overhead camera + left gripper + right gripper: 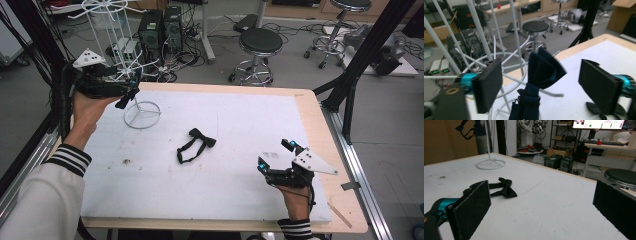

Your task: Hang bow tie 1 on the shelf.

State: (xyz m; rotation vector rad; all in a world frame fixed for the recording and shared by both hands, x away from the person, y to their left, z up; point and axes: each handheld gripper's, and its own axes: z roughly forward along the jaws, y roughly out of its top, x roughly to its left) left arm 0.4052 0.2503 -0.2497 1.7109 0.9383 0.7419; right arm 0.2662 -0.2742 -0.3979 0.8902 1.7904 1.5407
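Two bow ties, one hung and one waiting flat

Two soft bow ties were in play. The navy bow tie (pixel 541 72) hung between the wide-spread pads of the left gripper (pixel 544 85), draped over a thin arm of the white wire rack (pixel 516 37); neither pad touched it, with clear gaps on both sides. No earlier picture was there to compare. In the high view the left gripper (pixel 131 92) sat raised at the rack (pixel 142 112), near the table's far left corner.

Well ahead of the right gripper (pixel 541 205), whose jaws also stood wide and empty, the black bow tie (pixel 504 188) lay flat on the white foam mat (pixel 544 195), its strap looped beside it. From above, that tie (pixel 197 144) lay between the two tools, nearer the right gripper (pixel 275 159) than the left.

Judging by how they draped, both ties looked very light, limp and not fragile. Fabric of that kind probably would not slip much against the rough black pads, but it would sag and swing from wherever it was pinched. The firmest place to take the black one seemed the knot at the centre of the bow, where the cloth was thickest; a pinch on a wing alone might fold it, and the thin strap lay too flat on the mat to catch easily. The hung tie appeared to rest on the wire only by its own slight weight, so a nudge from a jaw could have tipped it off.
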